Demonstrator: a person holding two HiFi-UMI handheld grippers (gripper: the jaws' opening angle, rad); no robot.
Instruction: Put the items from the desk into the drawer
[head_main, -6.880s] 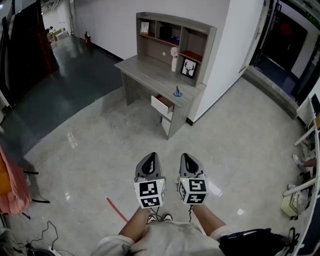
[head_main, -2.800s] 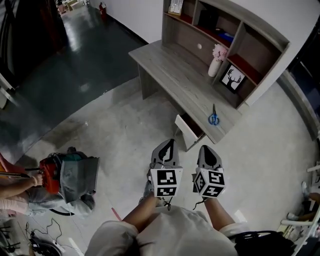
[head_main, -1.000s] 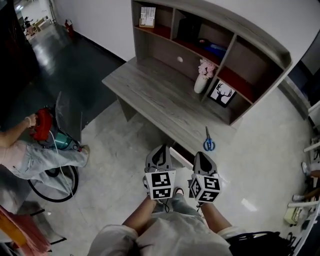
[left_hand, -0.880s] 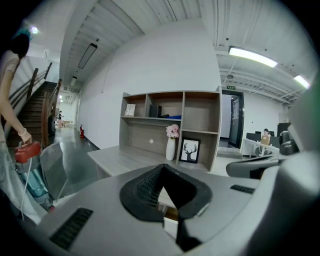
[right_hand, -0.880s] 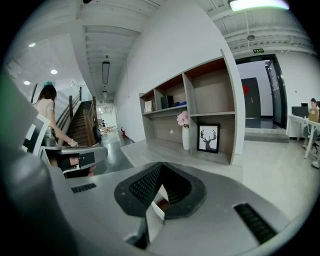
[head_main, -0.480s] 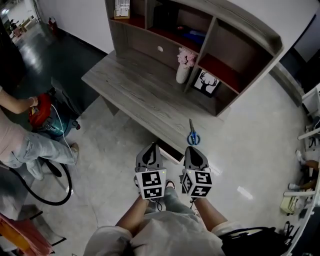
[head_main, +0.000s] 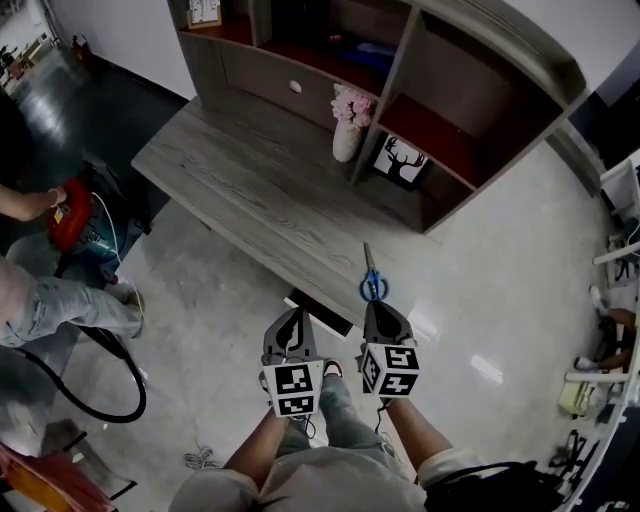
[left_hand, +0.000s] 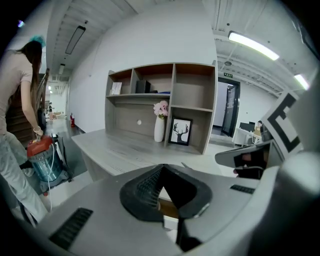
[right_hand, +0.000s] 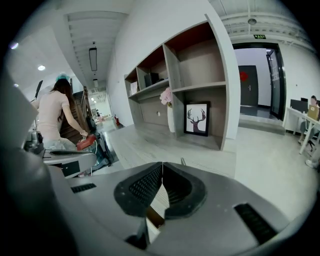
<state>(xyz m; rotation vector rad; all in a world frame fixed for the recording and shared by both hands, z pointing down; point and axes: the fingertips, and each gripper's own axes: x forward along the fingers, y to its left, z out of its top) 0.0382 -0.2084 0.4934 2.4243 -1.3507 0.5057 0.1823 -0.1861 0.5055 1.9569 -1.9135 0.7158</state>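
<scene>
Grey wood desk (head_main: 250, 200), office corner: I'm holding both claws low at its front edge. Left gripper (head_main: 296, 320) and right gripper (head_main: 381, 314) are pinching shut on nothing. Blue-handled scissors (head_main: 372, 281) are lying just ahead of the right one. The part-open drawer (head_main: 320, 312) is showing between the two. My call: spread right jaws first, then pinch near the pivot.

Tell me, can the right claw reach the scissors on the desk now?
Probably yes: the scissors lie at the near edge of the desk, just ahead of the right claw, with nothing between them. Its jaws are shut, so it must open first.
</scene>
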